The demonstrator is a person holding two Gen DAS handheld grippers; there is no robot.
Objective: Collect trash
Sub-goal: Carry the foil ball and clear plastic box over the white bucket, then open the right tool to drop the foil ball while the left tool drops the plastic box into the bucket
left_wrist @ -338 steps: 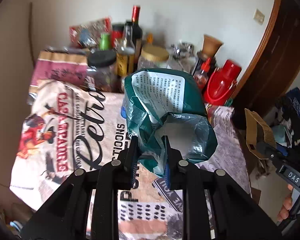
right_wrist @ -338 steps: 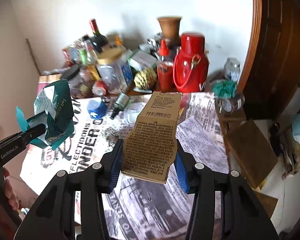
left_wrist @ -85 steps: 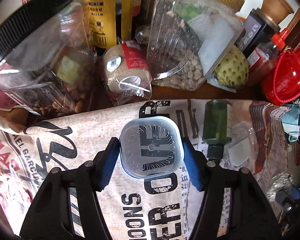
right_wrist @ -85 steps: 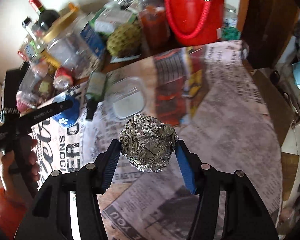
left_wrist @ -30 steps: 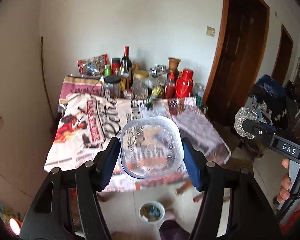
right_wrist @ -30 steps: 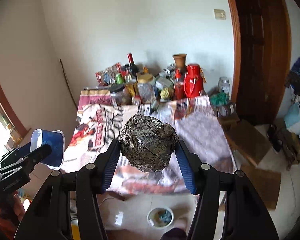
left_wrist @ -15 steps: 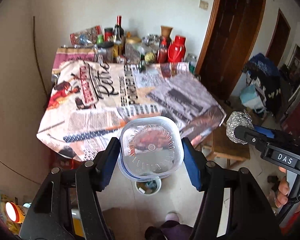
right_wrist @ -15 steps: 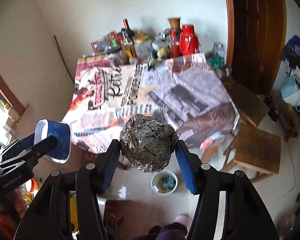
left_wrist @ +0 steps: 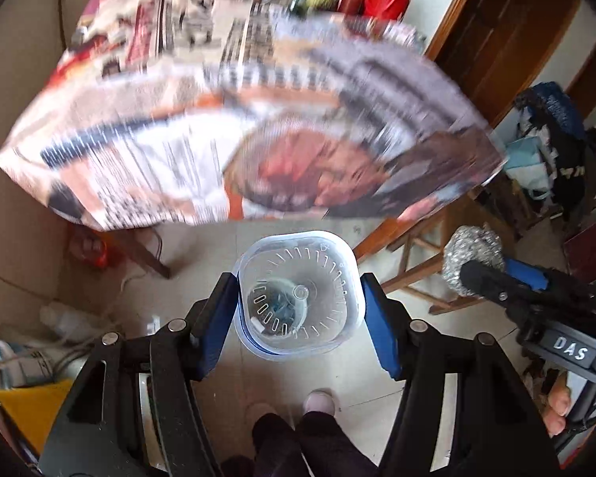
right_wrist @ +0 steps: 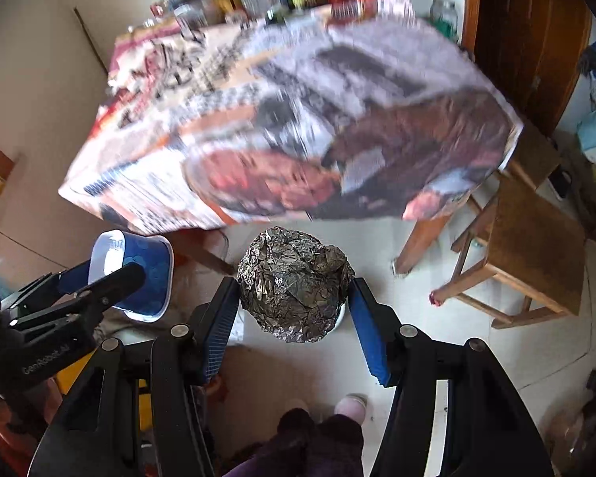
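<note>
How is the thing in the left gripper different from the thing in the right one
The plastic cup is see-through, smooth and square with rounded corners; the foil ball is opaque, crumpled and roughly round. The cup is hollow; the ball looks like a closed wad. Each sits clamped between blue pads above the floor.

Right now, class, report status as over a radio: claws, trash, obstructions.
Left claw shut on plastic container. Right claw shut on foil ball. Both over the floor bin, mostly hidden. Nothing seen blocking.
</note>
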